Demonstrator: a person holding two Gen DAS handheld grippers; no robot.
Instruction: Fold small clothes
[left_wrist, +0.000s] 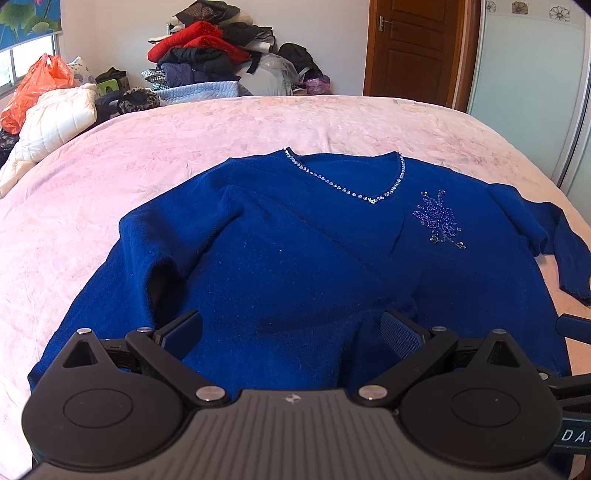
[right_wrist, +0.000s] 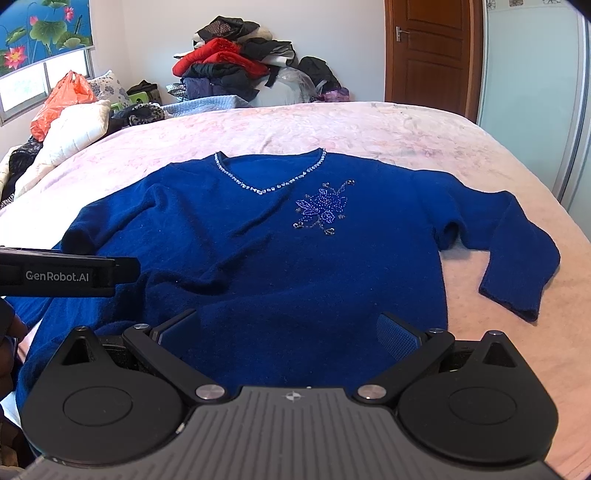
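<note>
Nothing's folded yet: your blue sweater (right_wrist: 258, 258) lies spread face-up on the bed (right_wrist: 369, 125), left tool (left_wrist: 291, 332) and right tool (right_wrist: 288, 332) both spread apart, empty.

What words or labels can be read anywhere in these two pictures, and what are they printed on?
"GenRobot.AI": white letters on the side of the black left tongs, seen from the right wrist view.
"DA": white letters, cut off by the frame edge, on a dark strap in the left wrist view.
The royal blue beaded V-neck sweater bears no text.
</note>
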